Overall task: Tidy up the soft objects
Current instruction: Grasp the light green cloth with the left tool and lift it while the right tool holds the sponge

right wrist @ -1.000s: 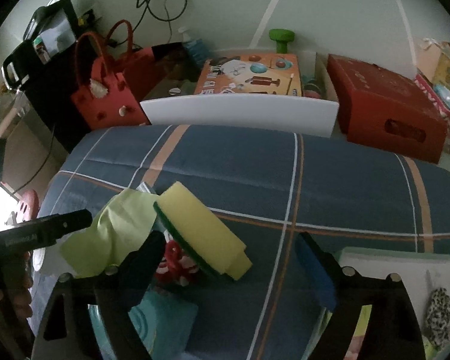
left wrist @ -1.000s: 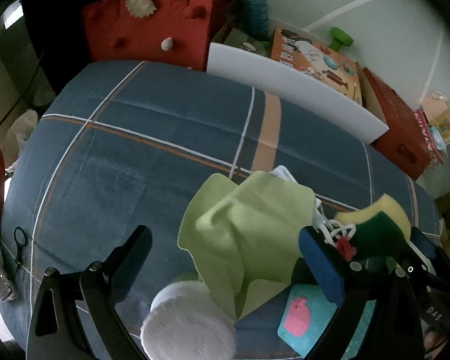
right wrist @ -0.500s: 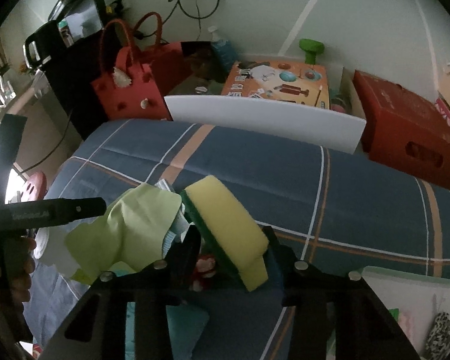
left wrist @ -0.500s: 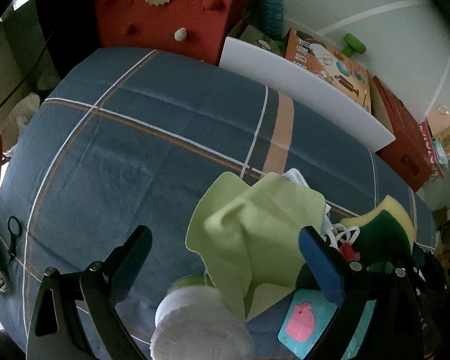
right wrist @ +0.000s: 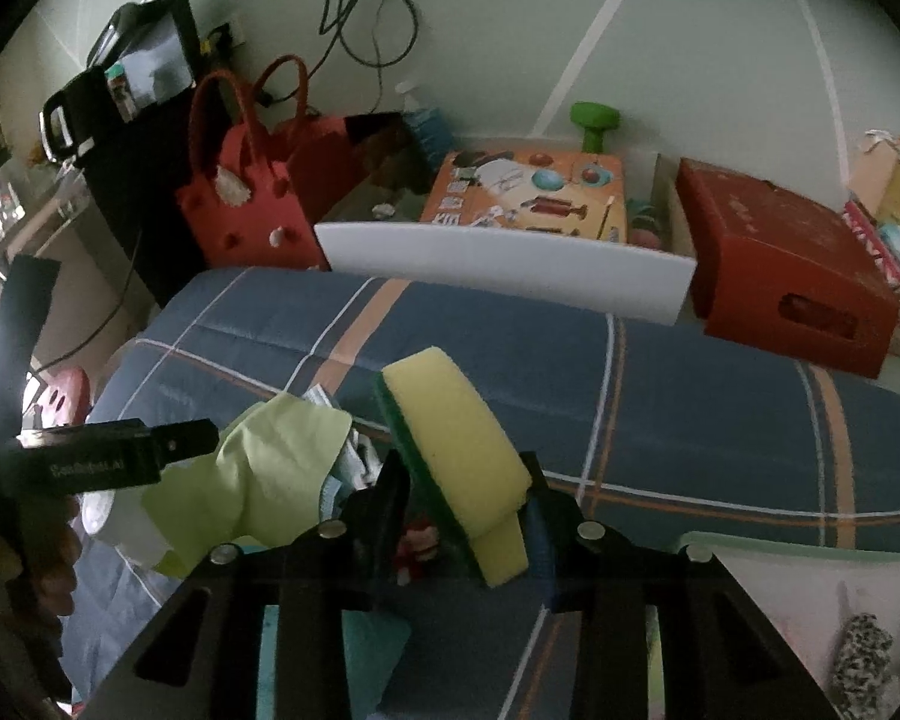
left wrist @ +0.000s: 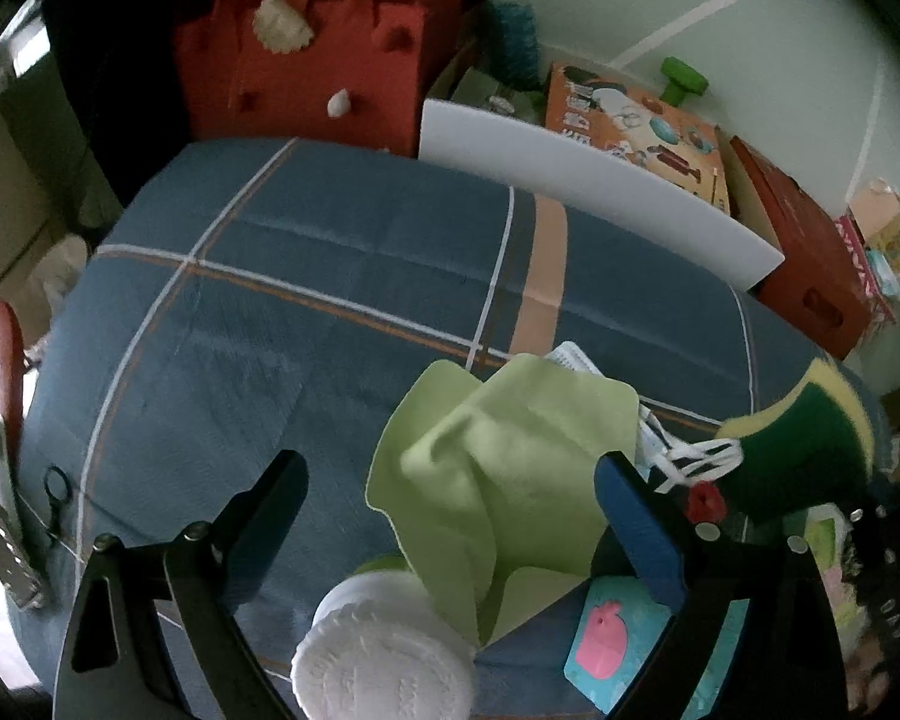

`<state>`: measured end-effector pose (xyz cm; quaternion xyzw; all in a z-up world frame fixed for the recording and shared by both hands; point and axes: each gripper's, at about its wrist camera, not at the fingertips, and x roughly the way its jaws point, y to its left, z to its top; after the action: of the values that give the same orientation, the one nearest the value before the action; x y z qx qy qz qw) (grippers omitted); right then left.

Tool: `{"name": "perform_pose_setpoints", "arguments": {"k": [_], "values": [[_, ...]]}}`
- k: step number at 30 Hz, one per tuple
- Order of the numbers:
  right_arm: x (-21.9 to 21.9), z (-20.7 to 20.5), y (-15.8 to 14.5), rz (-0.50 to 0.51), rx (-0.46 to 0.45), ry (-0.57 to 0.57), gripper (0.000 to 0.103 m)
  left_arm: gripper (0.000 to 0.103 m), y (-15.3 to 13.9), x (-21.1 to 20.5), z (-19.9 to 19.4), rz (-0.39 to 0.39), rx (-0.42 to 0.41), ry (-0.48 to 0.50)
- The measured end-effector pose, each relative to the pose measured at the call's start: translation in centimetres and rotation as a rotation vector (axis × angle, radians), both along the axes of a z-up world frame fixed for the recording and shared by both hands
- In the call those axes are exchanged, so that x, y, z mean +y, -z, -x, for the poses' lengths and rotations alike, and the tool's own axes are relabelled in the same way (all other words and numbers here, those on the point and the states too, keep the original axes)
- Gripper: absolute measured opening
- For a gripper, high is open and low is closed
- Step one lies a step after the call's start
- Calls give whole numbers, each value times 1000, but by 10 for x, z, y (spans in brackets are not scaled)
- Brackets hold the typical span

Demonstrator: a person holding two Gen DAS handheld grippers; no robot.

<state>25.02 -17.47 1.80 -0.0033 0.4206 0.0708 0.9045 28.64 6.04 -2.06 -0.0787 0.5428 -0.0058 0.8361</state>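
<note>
On plaid bedspread | left gripper agape | right gripper clamps sponge

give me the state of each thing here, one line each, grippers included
right hand-held gripper: shut on the sponge
sponge: clamped between the fingers, tilted, yellow side up
left hand-held gripper: open, holding nothing
green cloth: crumpled, lying on the bed
white round pad: flat on the bed, beside the cloth
blue plaid cover: spread over the bed
red tote bag: upright, handles up
</note>
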Motion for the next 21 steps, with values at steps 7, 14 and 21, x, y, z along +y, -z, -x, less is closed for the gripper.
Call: {"name": "perform_pose_setpoints", "arguments": {"k": [7, 14, 21], "values": [[-9, 9, -24, 44, -21, 64, 38, 91, -8, -16, 3, -21, -19, 52], [-22, 21, -51, 50, -64, 101, 38, 84, -3, -35, 2, -44, -2, 106], [-31, 34, -73, 51, -125, 122, 38, 84, 8, -54, -2, -63, 27, 138]]}}
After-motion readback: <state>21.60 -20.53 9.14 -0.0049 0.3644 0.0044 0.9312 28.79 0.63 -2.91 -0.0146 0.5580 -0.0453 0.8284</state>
